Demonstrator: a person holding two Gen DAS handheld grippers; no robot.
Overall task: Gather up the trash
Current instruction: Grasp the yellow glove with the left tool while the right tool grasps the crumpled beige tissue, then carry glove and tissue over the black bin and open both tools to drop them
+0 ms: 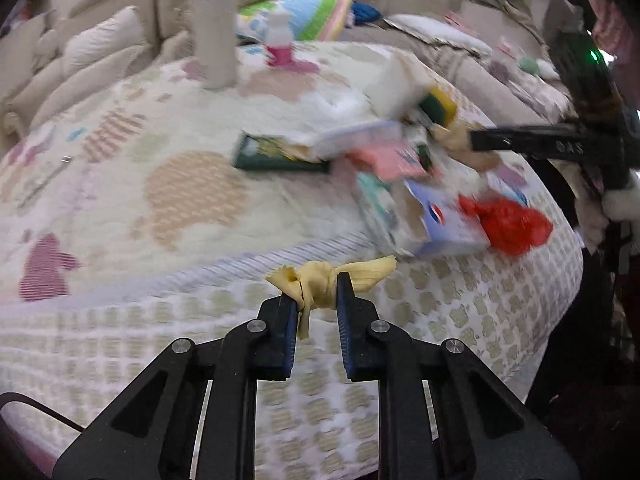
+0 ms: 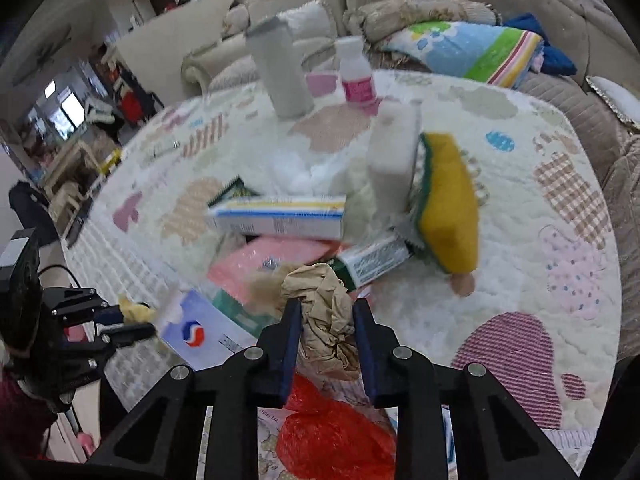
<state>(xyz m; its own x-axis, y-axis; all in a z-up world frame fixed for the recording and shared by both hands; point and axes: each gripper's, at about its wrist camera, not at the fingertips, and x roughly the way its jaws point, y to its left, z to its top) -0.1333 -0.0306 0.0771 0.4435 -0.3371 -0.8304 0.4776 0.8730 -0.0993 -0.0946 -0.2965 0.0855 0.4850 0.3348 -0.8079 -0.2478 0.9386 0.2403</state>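
Trash is what I am after, and I have a piece in each gripper. From the left wrist, my left gripper (image 1: 316, 294) is clamped on a yellow scrap (image 1: 320, 280) that is twisted like a knot, its ends sticking out on both sides of the fingers. It hangs over the patterned cloth (image 1: 160, 184) near the table's front edge. Beyond it the pile waits: a green-edged box (image 1: 276, 154) lying flat, a pink packet (image 1: 390, 160), a blue and white box (image 1: 448, 220) and a red bag (image 1: 506, 222) just beside it. Further back a grey tumbler (image 1: 214, 36) and a small bottle with a pink label (image 1: 280, 38) stand upright. At the right edge my right gripper (image 1: 480, 144) reaches in with a beige wad at its tip.

From the right wrist, that gripper (image 2: 326, 322) is closed on the crumpled brown paper (image 2: 324, 312), which bulges above and below the fingers. Under it lies the red bag (image 2: 332, 432). Ahead are a long white box with a blue and yellow stripe (image 2: 280, 216), a yellow sponge (image 2: 448, 200) leaning against a white block (image 2: 394, 160), and a small green and white box (image 2: 376, 260). My left gripper (image 2: 120, 322) shows at the left with its yellow scrap.

I judge the job barely begun: two pieces are picked up, no bin is in sight, and most of the pile remains on the cloth.
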